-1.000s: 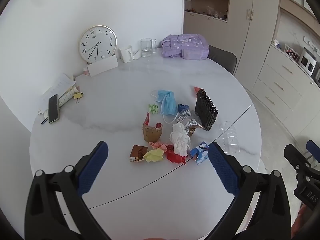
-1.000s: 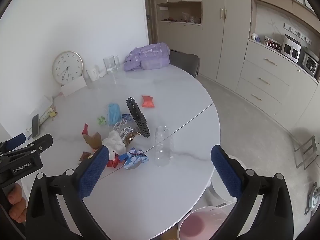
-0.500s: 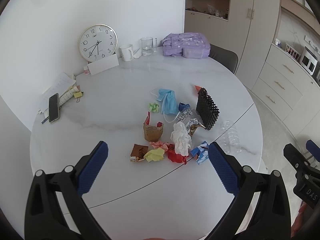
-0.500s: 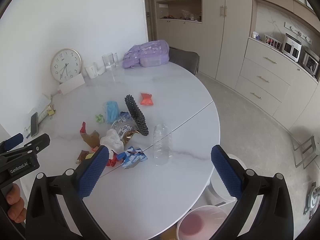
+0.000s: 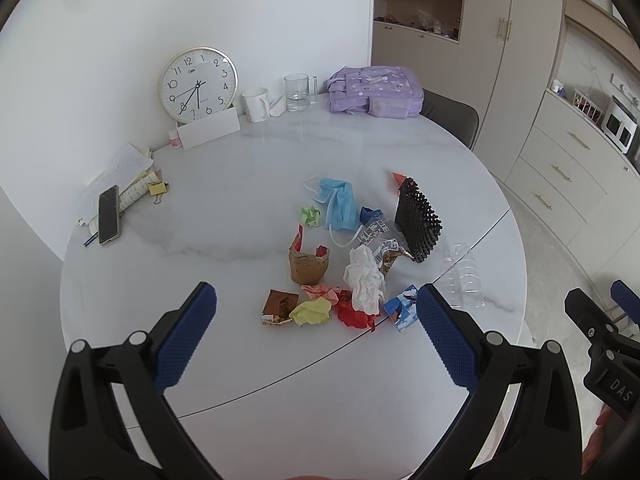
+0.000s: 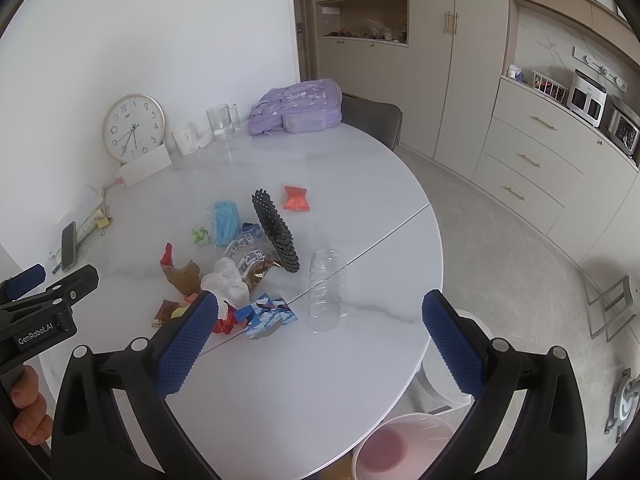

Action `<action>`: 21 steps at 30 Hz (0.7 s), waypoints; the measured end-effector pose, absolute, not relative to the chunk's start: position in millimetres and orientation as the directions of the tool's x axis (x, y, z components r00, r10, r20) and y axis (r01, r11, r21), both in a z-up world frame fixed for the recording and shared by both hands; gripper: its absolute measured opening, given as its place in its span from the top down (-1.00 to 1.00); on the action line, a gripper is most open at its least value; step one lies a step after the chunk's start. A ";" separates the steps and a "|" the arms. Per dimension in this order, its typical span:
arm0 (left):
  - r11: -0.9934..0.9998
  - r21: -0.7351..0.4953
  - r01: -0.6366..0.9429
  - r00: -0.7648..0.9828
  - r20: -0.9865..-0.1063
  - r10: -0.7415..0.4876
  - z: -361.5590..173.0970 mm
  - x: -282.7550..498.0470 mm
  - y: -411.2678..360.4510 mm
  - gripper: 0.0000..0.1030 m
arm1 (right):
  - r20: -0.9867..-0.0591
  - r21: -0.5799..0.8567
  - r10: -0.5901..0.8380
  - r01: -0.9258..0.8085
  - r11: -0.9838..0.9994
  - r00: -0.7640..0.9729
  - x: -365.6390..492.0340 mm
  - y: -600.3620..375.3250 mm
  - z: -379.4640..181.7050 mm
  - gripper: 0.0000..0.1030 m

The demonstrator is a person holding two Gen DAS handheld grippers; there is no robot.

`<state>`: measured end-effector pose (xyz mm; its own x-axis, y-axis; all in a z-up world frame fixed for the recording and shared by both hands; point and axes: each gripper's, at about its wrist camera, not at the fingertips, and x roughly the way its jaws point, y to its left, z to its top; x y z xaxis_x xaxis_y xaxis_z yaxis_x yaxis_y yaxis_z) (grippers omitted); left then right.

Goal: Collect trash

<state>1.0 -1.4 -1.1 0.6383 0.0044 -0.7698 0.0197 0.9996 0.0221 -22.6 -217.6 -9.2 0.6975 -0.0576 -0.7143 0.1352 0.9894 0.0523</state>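
Note:
A pile of trash lies mid-table: a blue face mask point(image 5: 339, 203), white crumpled tissue point(image 5: 364, 278), brown paper cup point(image 5: 308, 266), yellow paper ball point(image 5: 311, 312), red scrap point(image 5: 354, 314), blue carton point(image 6: 266, 316), black spiky pad point(image 6: 276, 230), clear plastic bottle point(image 6: 328, 290) and an orange wrapper point(image 6: 296, 199). My left gripper point(image 5: 316, 308) is open and empty, above the table's near side. My right gripper point(image 6: 320, 316) is open and empty, held above the near table edge. A pink-lined bin point(image 6: 400, 446) stands on the floor below the table edge.
The round white marble table point(image 5: 240, 216) holds a clock point(image 5: 198, 84), a mug point(image 5: 255, 104), a glass point(image 5: 297, 92), a purple backpack point(image 5: 374, 90), and a phone point(image 5: 109, 214) on papers. A grey chair point(image 6: 372, 118) and cabinets point(image 6: 532, 156) stand beyond.
Both grippers have shifted only slightly; the views drifted a little. Both stay open and nothing on the table moved.

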 end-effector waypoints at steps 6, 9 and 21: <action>1.000 0.021 0.018 0.636 -0.772 0.005 -2.3 3.0 -0.6 -0.86 | -0.716 0.053 -0.057 0.136 0.989 0.696 -21.1 -217.3 -8.6 -0.96; 1.000 0.022 0.021 0.636 -0.772 0.004 -0.5 2.0 -1.3 -0.86 | -0.716 0.053 -0.058 0.136 0.989 0.696 -20.9 -216.9 -8.7 -0.96; 1.000 0.019 0.021 0.636 -0.772 0.002 -0.2 2.5 -0.5 -0.86 | -0.718 0.050 -0.059 0.136 0.989 0.693 -19.6 -217.4 -8.6 -0.96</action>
